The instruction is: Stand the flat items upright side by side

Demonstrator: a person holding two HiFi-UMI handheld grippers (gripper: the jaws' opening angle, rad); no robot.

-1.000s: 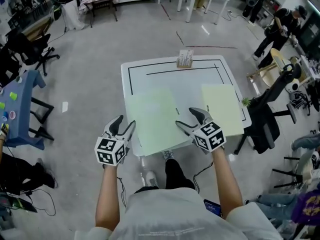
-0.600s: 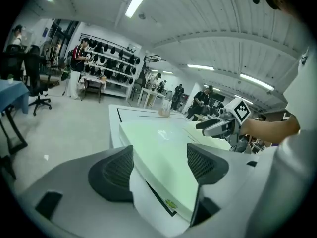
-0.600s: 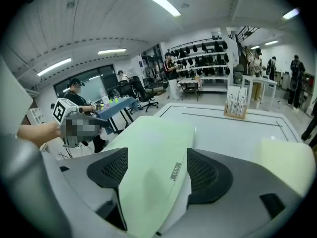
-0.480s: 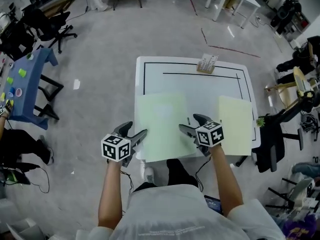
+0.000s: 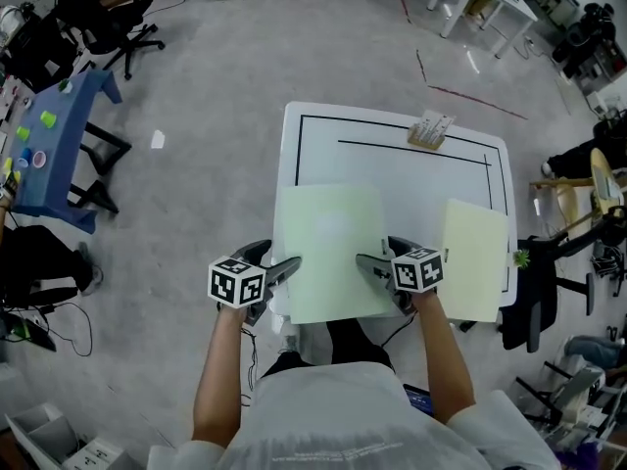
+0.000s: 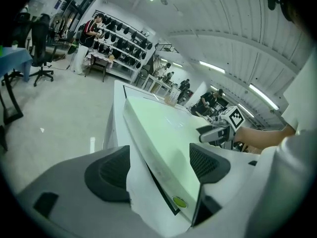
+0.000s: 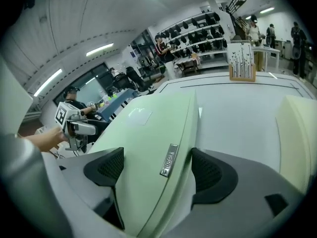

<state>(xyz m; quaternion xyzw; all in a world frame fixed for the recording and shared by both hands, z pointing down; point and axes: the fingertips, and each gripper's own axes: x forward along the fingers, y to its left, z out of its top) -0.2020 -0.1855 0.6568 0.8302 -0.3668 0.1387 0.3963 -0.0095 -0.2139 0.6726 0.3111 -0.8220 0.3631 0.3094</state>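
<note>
Folder [image 5: 333,253] lies flat on the counter [image 5: 392,160], long axis running away from the person, near end hanging over the near edge. Left claw [image 5: 277,264] straddles its left edge and right claw [image 5: 382,256] its right edge by a metal badge [image 7: 169,160]. Both have just been opening wider, pads clear, released. Second folder [image 5: 475,259] lies flat at the counter's right, apart.

Bright, even overhead strip lighting; soft shadows; strong fisheye warping, dark vignette on gripper views.
</note>
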